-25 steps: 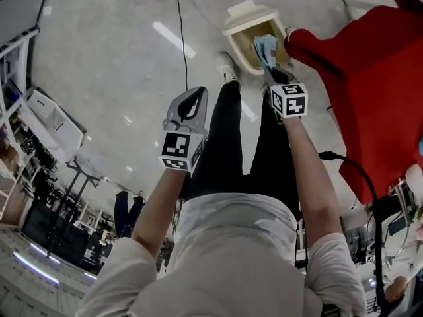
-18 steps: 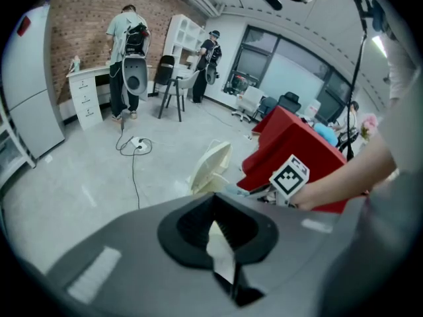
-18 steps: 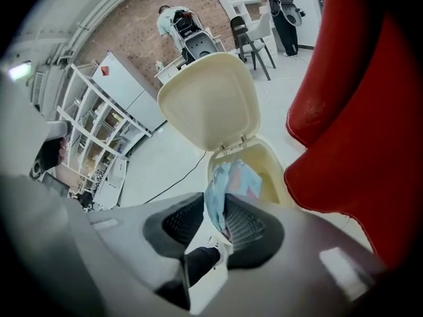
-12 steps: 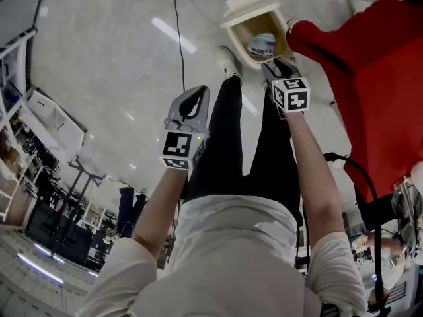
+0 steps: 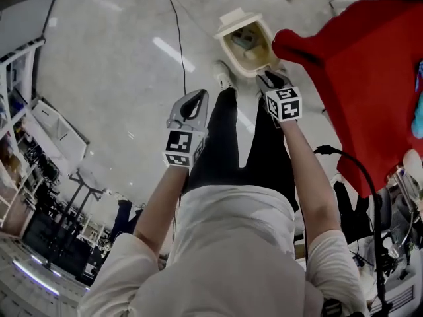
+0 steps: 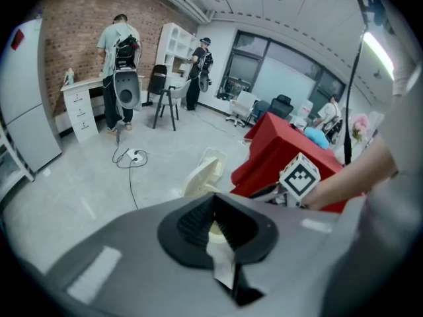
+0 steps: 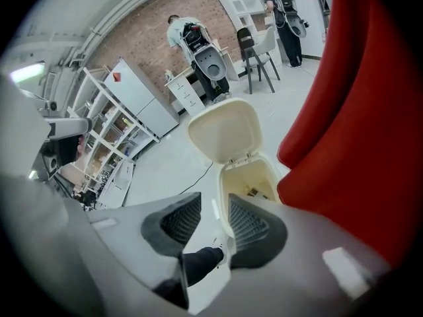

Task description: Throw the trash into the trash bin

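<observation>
looks like the throw is basically done. a pale, slightly bluish crumpled bit of trash [image 5: 243, 37] is lying inside the cream trash bin [image 5: 264, 53], which sits on the floor with its lid flipped up, right beside the red-draped surface [image 5: 357, 78]. too small to say what the trash is. the right tool [image 7: 215, 218] points down toward the bin, jaws apart but closing, with nothing between them. the left tool [image 6: 213, 222] is pressed together, nothing pinched that i can see. no other trash in sight, so probably nothing left.
</observation>
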The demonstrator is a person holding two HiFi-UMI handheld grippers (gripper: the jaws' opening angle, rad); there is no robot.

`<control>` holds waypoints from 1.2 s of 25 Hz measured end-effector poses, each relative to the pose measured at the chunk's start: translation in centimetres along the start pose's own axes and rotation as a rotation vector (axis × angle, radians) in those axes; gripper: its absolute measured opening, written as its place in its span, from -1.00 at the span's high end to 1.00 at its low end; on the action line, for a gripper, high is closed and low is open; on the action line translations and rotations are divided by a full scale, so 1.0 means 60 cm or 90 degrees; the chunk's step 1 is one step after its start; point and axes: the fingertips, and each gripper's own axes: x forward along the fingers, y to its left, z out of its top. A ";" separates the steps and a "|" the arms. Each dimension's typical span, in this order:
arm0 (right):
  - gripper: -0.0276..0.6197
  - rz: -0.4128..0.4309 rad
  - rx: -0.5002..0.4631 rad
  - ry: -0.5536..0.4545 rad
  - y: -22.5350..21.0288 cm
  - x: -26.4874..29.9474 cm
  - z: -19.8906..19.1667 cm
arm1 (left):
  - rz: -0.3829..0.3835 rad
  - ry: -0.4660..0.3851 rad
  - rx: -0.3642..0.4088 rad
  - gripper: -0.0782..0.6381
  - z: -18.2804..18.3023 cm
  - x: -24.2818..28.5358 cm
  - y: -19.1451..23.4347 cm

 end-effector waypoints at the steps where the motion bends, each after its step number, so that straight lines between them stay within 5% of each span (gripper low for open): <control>1: 0.53 -0.001 0.000 -0.004 0.003 -0.016 0.004 | -0.001 -0.002 0.002 0.77 0.008 -0.007 -0.008; 19: 0.91 -0.011 -0.016 -0.096 0.058 -0.276 0.082 | -0.047 -0.038 0.063 0.77 0.132 -0.091 -0.116; 30: 0.91 -0.010 -0.038 -0.153 0.108 -0.405 0.095 | -0.092 -0.060 0.082 0.77 0.187 -0.135 -0.180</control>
